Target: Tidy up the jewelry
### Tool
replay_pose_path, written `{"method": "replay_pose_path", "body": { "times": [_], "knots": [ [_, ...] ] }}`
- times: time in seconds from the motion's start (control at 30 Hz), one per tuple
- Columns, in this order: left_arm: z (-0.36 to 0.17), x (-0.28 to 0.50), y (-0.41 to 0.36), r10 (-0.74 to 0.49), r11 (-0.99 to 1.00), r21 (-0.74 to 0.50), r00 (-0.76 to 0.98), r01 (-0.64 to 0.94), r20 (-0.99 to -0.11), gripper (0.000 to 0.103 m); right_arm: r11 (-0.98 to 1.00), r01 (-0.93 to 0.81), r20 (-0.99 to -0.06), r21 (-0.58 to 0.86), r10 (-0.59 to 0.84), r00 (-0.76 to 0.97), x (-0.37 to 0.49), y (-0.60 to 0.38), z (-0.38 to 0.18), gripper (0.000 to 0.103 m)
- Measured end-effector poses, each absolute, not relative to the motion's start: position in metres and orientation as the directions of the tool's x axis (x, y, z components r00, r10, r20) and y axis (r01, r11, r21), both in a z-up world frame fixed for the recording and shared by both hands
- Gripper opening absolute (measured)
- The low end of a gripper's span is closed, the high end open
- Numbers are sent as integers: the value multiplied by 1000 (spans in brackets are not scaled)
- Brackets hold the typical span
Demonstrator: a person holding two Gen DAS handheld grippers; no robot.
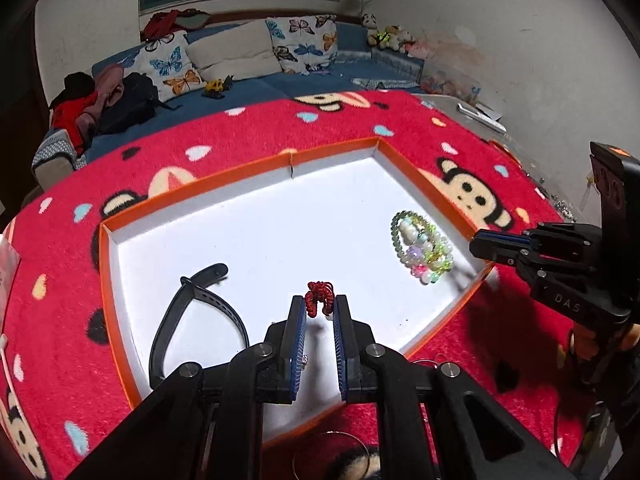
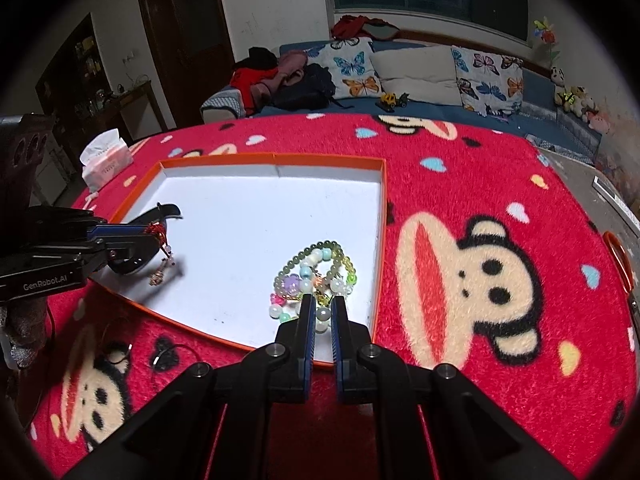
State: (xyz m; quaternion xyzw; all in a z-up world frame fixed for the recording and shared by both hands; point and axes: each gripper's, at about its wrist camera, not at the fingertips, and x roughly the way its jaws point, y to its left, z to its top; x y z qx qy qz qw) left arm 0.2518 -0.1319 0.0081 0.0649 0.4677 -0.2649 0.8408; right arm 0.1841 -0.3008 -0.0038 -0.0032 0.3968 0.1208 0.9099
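An orange-rimmed tray [image 1: 332,151] with a white floor lies on a red monkey-print blanket. My left gripper [image 1: 320,306] is shut on a red knotted cord ornament [image 1: 319,297] and holds it above the tray floor; in the right wrist view its pendant [image 2: 159,274] dangles from the left gripper [image 2: 154,232]. A black watch strap [image 1: 188,312] lies in the tray to the left. A pile of bead bracelets [image 1: 424,246] lies in the tray's right part. My right gripper [image 2: 323,305] is slightly open and empty, just before the beads [image 2: 316,276].
Thin wire hoops [image 1: 332,456] lie on the blanket in front of the tray. A tissue pack [image 2: 106,158] sits at the table's far left. An orange ring [image 2: 618,254] lies at the right edge. A sofa with cushions stands behind.
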Motion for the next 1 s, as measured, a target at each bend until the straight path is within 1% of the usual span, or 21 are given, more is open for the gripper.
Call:
{"method": "replay_pose_path", "body": {
  "times": [0.2, 0.23, 0.27, 0.33, 0.47, 0.53, 0.6, 0.63, 0.83, 1.0],
  "knots": [
    [-3, 255, -130, -369, 856, -136, 405, 498, -837, 17, 971, -215, -730, 106, 222, 647, 186, -303, -8, 10],
    [-4, 255, -130, -368, 856, -136, 402, 499, -838, 22, 969, -217, -728, 116, 231, 645, 186, -303, -8, 10],
    [-4, 255, -130, -365, 857, -134, 403, 497, -839, 31, 968, -218, -729, 127, 240, 641, 186, -303, -8, 10],
    [-3, 254, -129, -365, 861, -132, 415, 491, -833, 43, 966, -219, -730, 135, 247, 637, 188, -302, -9, 10],
    [4, 252, -127, -365, 864, -130, 429, 486, -826, 43, 965, -232, -730, 122, 246, 638, 187, -299, -7, 11],
    [9, 249, -125, -366, 866, -128, 438, 484, -821, 43, 965, -233, -725, 122, 247, 643, 186, -300, -4, 15],
    [16, 244, -122, -367, 868, -124, 452, 481, -813, 43, 965, -231, -717, 123, 247, 651, 184, -301, -1, 29],
    [20, 241, -120, -369, 869, -126, 457, 479, -810, 43, 965, -228, -710, 126, 249, 659, 182, -303, 2, 30],
    [38, 220, -105, -370, 879, -129, 487, 459, -791, 43, 970, -218, -691, 111, 233, 684, 171, -313, 12, 31],
    [40, 203, -96, -366, 884, -132, 487, 449, -793, 43, 974, -208, -694, 89, 210, 688, 163, -320, 14, 31]
  ]
}}
